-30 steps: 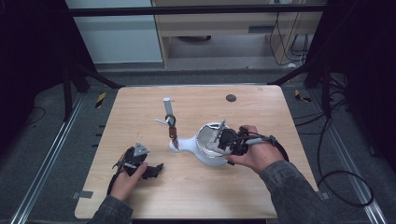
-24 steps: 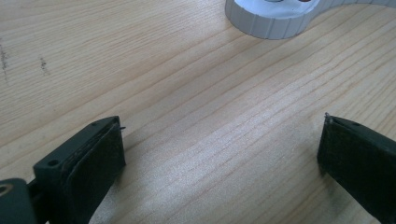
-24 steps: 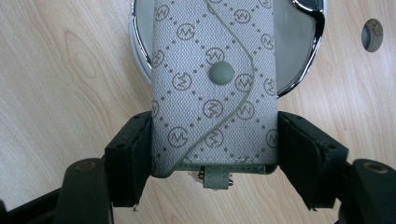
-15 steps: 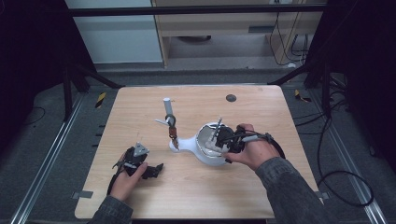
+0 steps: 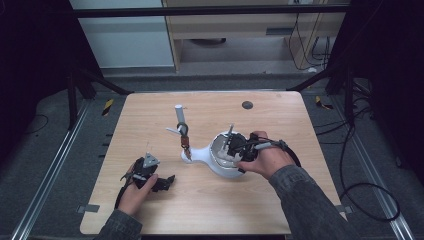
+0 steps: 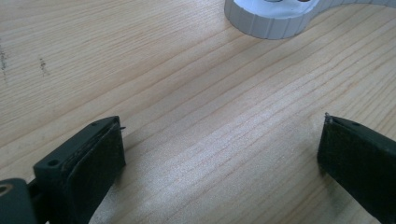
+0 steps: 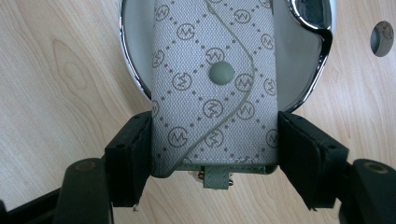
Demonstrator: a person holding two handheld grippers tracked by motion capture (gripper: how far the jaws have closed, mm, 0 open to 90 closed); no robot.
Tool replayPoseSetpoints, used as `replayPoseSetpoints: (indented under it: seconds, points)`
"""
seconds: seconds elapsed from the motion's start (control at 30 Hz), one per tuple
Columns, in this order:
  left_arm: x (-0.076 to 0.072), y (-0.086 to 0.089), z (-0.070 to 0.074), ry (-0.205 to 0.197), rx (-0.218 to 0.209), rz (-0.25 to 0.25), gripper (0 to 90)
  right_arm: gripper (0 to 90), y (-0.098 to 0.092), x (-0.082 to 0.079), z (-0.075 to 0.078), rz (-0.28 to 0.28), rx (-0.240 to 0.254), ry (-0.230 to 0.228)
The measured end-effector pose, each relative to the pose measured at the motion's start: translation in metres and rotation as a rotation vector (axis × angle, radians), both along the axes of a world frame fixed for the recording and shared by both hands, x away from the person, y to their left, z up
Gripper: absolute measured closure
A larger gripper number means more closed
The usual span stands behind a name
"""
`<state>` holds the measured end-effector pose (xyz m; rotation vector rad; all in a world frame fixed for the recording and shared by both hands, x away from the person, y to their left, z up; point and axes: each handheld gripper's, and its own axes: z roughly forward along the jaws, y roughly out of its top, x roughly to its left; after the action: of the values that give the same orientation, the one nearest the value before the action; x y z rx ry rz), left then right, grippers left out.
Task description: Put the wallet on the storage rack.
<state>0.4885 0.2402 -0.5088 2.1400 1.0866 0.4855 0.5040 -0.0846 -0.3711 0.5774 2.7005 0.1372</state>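
Note:
A grey monogrammed fabric pouch [image 7: 212, 88] with a round snap button is clamped at its lower end between my right gripper's [image 7: 215, 140] black jaws. It lies over a white dish [image 7: 299, 60] with a chrome rim. In the high view the right gripper [image 5: 228, 149] sits over that dish [image 5: 220, 167] at the table's middle right. The dish belongs to a white stand whose neck runs left to an upright post [image 5: 179, 116], with a small brown item [image 5: 186, 144] hanging there. My left gripper [image 5: 168, 181] rests open on the wood at the front left, its jaws [image 6: 222, 135] wide apart with nothing between them.
The stand's white ribbed base [image 6: 275, 21] lies ahead of the left gripper. A dark round disc [image 5: 247, 105] is set into the wooden table [image 5: 280, 200] near its far edge. Dark floor, metal rails and cables surround the table.
The right gripper has shifted slightly left over the dish with the pouch in it. The left gripper has stayed where it was.

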Motion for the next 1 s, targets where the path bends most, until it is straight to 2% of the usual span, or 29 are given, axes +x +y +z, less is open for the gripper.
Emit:
replayPoseSetpoints:
  seconds: [1.0]
  points:
    - [0.0, 0.0, 0.0, 0.0, 0.0, -0.002, 0.2, 30.6, 0.011, 0.009, -0.006, 0.007, -0.014, 0.017]
